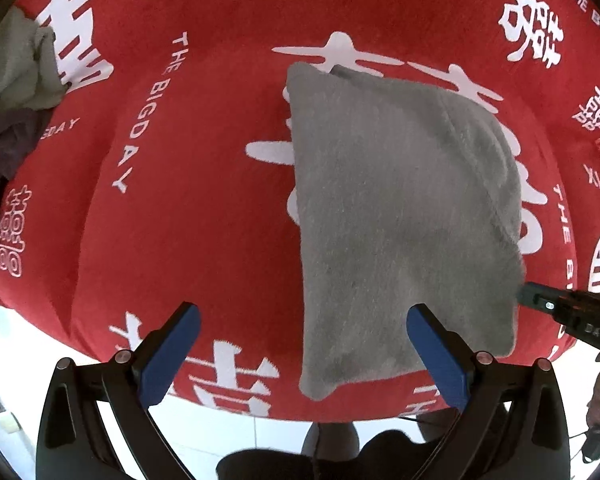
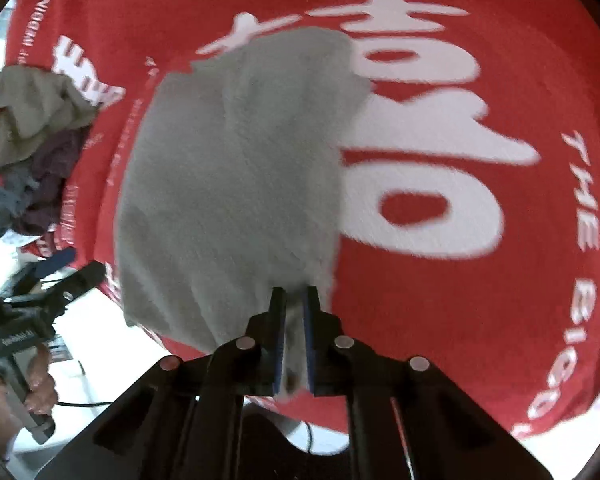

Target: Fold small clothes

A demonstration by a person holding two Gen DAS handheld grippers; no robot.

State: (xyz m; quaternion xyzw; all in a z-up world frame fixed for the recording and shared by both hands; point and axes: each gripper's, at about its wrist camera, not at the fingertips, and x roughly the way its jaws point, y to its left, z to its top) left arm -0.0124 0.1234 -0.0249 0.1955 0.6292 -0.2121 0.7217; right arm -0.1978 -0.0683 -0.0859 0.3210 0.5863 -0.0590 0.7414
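A grey fleecy cloth [image 1: 400,208] lies folded on the red table cover [image 1: 204,200]. My left gripper [image 1: 302,324] is open and empty, hovering over the cloth's near left edge. My right gripper [image 2: 295,300] is shut on the near edge of the grey cloth [image 2: 236,168]. It also shows in the left wrist view [image 1: 556,308], at the cloth's right side. The left gripper shows at the far left of the right wrist view [image 2: 60,276].
A heap of other clothes, pale green and dark purple [image 1: 16,92], sits at the far left of the cover, also in the right wrist view [image 2: 36,136]. The table's near edge [image 1: 260,416] borders white floor.
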